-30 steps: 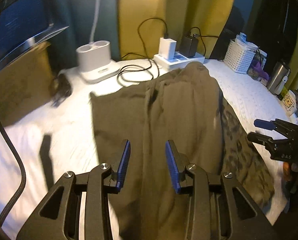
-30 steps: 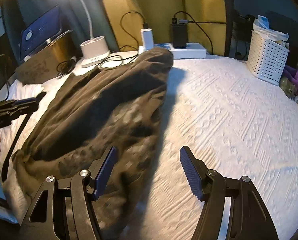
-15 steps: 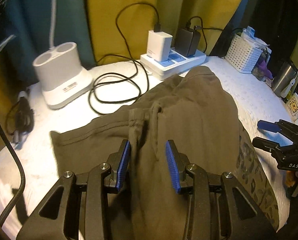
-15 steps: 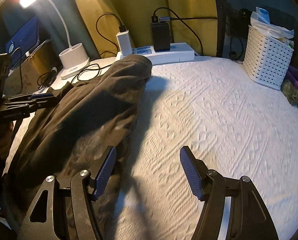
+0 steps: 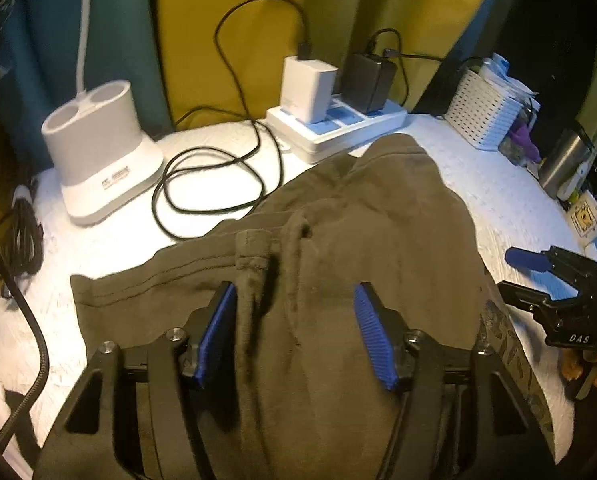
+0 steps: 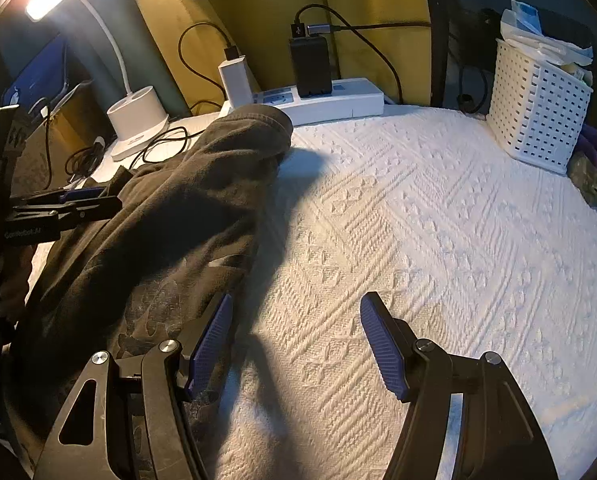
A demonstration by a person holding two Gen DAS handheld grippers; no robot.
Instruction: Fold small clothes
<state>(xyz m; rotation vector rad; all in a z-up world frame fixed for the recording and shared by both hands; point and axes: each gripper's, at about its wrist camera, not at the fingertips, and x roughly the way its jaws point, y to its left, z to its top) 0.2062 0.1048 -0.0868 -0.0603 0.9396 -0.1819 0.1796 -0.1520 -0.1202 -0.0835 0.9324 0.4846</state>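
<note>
Left tool over the olive-brown garment, jaws opening, blue pads apart with cloth lying below and between them, not pinched. Right tool jaws spread wide, nothing held; its left pad sits at the garment's edge, the right pad over bare white textured bedspread. Garment is bunched in a long heap on the bed, running from near the tools toward the power strip; a patterned, camo-like part shows along its right edge in the left wrist view. In the right wrist view the left tool shows at the far left, above the garment. Beyond the garment: white charger and black charger plugged into the strip, loose black cable coiled on the bedspread, white lamp base. White perforated basket at the bed's far right. Yellow curtain behind.
</note>
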